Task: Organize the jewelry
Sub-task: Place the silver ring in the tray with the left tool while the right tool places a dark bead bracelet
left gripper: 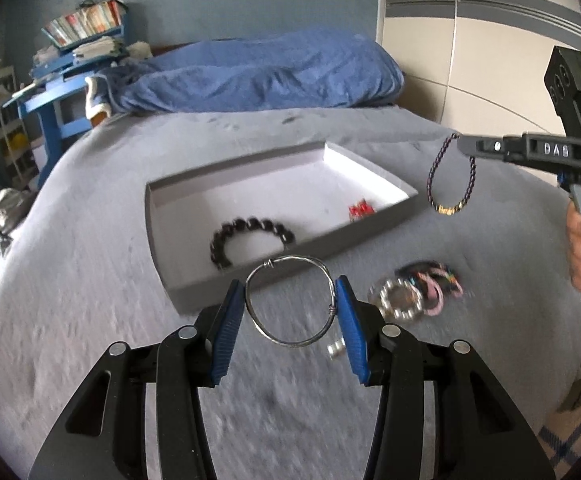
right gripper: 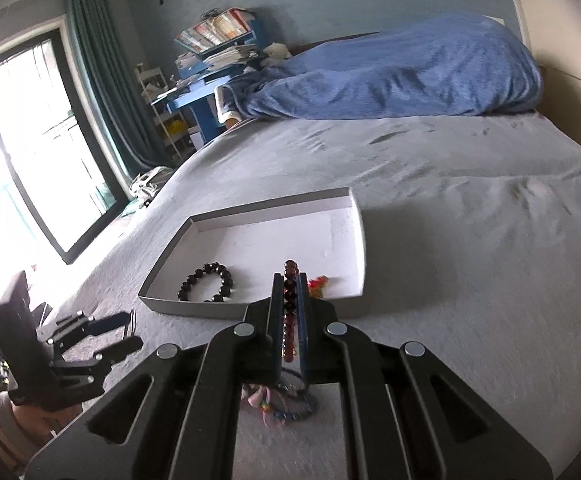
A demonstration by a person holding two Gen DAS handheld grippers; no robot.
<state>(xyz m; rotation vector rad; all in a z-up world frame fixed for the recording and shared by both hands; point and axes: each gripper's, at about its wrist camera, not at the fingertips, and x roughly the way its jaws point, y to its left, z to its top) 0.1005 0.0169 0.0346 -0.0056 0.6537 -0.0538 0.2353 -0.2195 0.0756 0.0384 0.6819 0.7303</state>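
My left gripper [left gripper: 290, 304] is shut on a silver wire bangle [left gripper: 290, 260], whose sides are pressed by the blue pads, just above the bed in front of the tray. The grey tray [left gripper: 250, 164] has a white floor holding a black bead bracelet [left gripper: 250, 226] and a small red piece [left gripper: 360, 212]. My right gripper [left gripper: 464, 146] is shut on a dark beaded bracelet [left gripper: 434, 176] with a gold piece, which dangles right of the tray. In the right wrist view the bracelet's beads [right gripper: 290, 266] stick up between the shut jaws of the right gripper [right gripper: 290, 280], near the tray [right gripper: 274, 202].
A pile of loose jewellery [left gripper: 418, 288] lies on the grey bedcover right of my left gripper, with a small silver piece [left gripper: 336, 348] nearby. A blue blanket [left gripper: 258, 72] is heaped at the bed's far end. A blue desk [left gripper: 54, 96] stands beyond the left edge.
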